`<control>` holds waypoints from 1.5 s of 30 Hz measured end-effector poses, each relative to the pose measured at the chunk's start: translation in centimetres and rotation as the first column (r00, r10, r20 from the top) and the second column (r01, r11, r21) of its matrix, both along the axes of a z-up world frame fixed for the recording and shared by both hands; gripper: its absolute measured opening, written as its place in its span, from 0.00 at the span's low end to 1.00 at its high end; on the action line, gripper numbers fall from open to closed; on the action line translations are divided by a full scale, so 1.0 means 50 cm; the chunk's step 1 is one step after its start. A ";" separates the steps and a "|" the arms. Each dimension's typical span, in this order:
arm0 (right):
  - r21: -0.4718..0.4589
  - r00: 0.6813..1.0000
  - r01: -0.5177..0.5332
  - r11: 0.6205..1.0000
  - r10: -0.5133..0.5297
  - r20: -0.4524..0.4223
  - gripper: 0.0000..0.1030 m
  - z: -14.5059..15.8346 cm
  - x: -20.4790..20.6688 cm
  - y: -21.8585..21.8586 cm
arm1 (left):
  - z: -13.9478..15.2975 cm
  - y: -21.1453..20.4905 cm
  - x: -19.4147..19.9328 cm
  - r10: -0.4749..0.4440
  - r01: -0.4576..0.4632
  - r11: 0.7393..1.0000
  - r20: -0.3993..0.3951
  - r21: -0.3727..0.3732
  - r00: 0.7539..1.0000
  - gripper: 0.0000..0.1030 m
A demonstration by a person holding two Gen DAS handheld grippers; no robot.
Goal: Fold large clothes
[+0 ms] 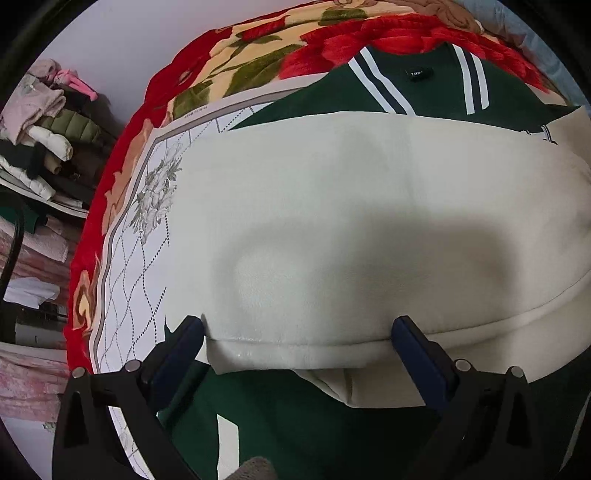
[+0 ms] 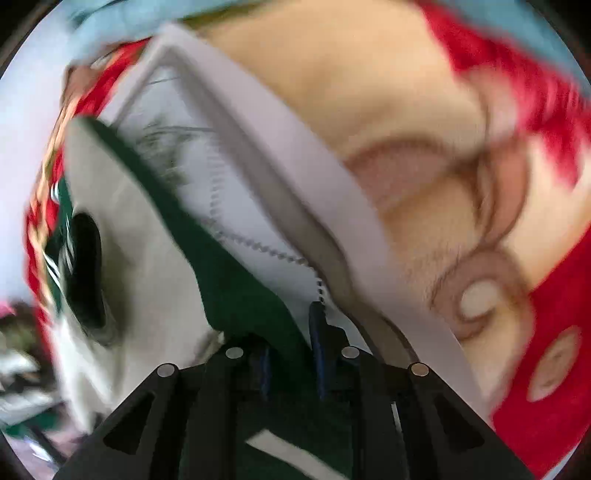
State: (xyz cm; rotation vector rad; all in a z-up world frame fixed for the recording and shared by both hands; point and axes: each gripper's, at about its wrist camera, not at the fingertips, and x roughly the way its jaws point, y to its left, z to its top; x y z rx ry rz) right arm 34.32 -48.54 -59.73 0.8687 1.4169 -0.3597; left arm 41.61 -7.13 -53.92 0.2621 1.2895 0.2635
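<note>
Straddling the folded cream edge at the bottom of the left wrist view with the black, blue-padded left gripper point(image 1: 299, 332), fingers point(image 1: 184, 343) released, standing wide apart and pressing on nothing. Showing the dark green and cream fleece jacket point(image 1: 332, 206) spreading across the middle of that view, its white-striped green collar lying toward the upper right. Resting the jacket on a white quilted sheet point(image 1: 125, 295) with a grey flower print, itself covering a red floral plush blanket point(image 1: 369, 33) on a bed. Catching a pile of folded pale clothes point(image 1: 44, 122) at the upper left.

Clenching the black right gripper point(image 2: 291, 362) at the bottom centre of the blurred right wrist view, fingers point(image 2: 317, 332) nearly together and pinching a dark green fold of the jacket just beside the sheet's grey border.
</note>
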 end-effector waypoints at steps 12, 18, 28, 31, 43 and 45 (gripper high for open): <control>-0.200 0.985 -0.165 0.966 0.170 0.009 0.42 0.029 0.045 0.059 | 0.026 0.012 -0.041 0.015 -0.015 1.000 0.014 -0.007 1.000 1.00; -0.241 0.972 -0.237 0.941 0.229 -0.061 0.48 0.145 -0.012 0.197 | 0.044 0.087 -0.137 0.080 -0.080 0.997 -0.036 -0.005 0.996 1.00; 0.420 0.930 -0.321 0.849 0.367 -0.030 0.61 0.007 -0.279 0.604 | 0.012 0.248 -0.333 0.168 -0.157 0.984 -0.152 0.085 0.974 1.00; 0.430 0.887 -0.402 0.808 0.461 -0.037 0.46 -0.036 -0.313 0.720 | 0.010 0.271 -0.355 0.166 -0.152 0.984 -0.152 0.098 0.974 1.00; 0.196 0.869 -0.439 0.877 0.470 -0.154 0.19 0.027 -0.302 0.726 | -0.016 0.366 -0.420 0.216 -0.268 0.943 -0.254 -0.196 0.943 1.00; 0.174 0.864 -0.460 0.871 0.484 -0.137 0.35 0.043 -0.313 0.728 | -0.054 0.373 -0.423 0.217 -0.306 0.901 -0.293 -0.307 0.931 1.00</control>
